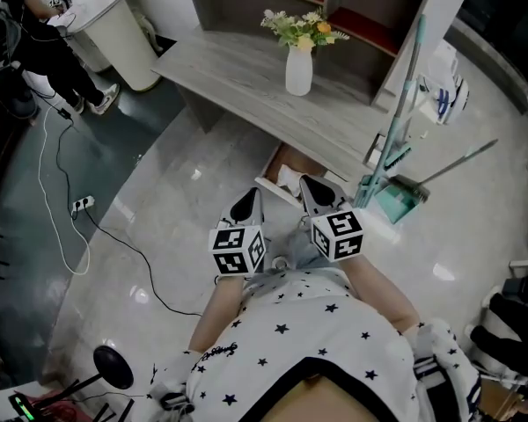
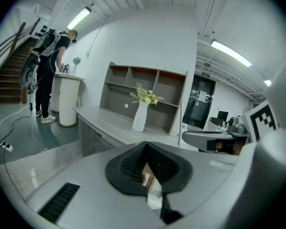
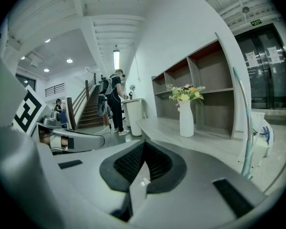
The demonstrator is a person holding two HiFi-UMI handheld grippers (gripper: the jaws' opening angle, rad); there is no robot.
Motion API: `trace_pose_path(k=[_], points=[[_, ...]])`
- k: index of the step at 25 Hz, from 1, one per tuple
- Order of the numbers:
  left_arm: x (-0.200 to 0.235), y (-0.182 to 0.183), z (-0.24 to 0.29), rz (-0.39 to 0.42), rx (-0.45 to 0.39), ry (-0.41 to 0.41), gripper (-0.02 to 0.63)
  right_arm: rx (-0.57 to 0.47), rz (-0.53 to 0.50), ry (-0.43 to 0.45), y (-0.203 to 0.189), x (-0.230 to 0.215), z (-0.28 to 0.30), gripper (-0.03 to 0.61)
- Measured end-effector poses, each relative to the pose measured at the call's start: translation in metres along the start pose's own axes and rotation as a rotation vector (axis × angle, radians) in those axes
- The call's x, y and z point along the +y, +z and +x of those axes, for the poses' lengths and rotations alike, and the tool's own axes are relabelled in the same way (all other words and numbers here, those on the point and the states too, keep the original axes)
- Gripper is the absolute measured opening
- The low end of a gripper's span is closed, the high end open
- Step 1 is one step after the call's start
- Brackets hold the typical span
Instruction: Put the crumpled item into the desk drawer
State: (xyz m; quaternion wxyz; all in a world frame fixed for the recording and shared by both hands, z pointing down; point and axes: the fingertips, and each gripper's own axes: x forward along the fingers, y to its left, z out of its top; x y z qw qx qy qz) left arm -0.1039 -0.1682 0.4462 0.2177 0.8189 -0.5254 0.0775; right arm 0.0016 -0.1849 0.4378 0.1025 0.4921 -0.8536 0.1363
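Crumpled item (image 1: 288, 178) lies just beside right claw (image 1: 306, 185)

Pointing left gripper (image 1: 249, 205) and right gripper (image 1: 316, 193), side by side, at open drawer (image 1: 282, 158) just ahead; vase (image 1: 299, 69) standing on desk (image 1: 238, 73) beyond.

drawer (image 1: 286, 158) interior mostly under the desk (image 1: 246, 69)

The white ceramic vase of flowers (image 1: 299, 67) stands on the grey wooden worktop (image 1: 229, 69) near its back edge, before the wooden shelf unit (image 1: 352, 3). A wooden drawer (image 1: 280, 161) juts from under the front edge. A teal broom and dustpan (image 1: 389, 196) stand at the right end, and a white round bin (image 1: 114, 20) stands beyond the left end.
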Motion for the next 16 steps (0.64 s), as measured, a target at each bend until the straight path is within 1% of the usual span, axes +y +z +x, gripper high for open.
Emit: trace_pose_path(k=[9, 16], points=[[0.0054, 0.0009, -0.0025, -0.010, -0.005, 0.007, 0.012, -0.018, 0.001, 0.007, 0.0039, 0.0048, 0.0003, -0.008], [0.0033, 0.0019, 0.0003, -0.004, -0.010, -0.003, 0.012, -0.025, -0.006, 0.014, 0.0051, 0.0057, 0.0037, -0.008]])
